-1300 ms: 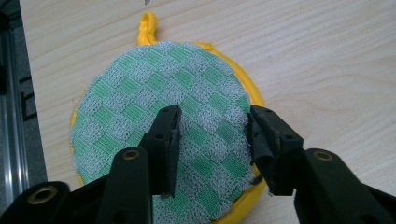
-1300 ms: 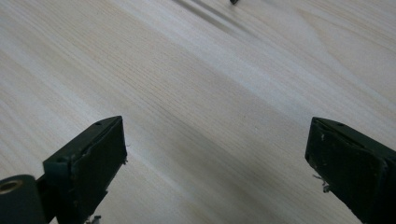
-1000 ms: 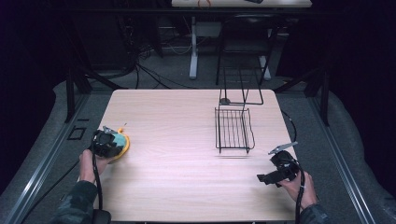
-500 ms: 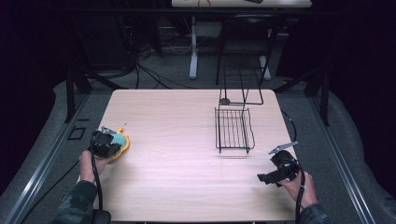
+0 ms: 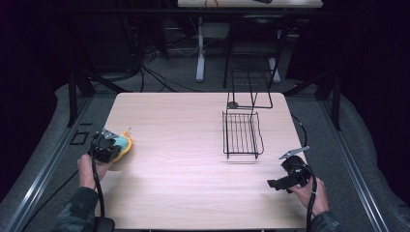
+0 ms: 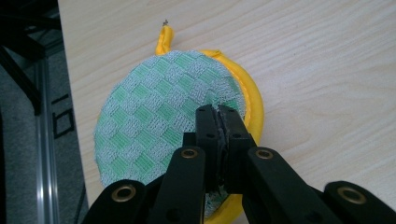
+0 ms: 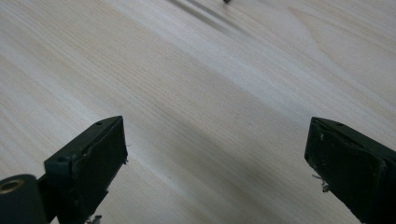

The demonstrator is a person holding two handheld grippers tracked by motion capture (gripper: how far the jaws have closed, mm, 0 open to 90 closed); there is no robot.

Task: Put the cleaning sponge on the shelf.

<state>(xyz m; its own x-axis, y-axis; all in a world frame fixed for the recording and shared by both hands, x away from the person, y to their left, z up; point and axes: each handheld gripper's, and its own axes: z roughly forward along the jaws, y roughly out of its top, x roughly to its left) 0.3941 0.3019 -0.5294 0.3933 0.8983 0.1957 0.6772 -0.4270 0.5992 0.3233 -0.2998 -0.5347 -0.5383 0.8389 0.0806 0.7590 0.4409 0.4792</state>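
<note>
Left tool pinches the pot holder, pointing down.

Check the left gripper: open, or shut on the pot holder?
Shut on it: the left gripper has just closed, jaws pinching the green checked pot holder near its yellow edge.

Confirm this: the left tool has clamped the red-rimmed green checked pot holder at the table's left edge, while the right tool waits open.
Not quite: the rim is yellow, as the left gripper view shows. The left tool has clamped the green checked pot holder at the table's left edge; the right tool waits open.
</note>
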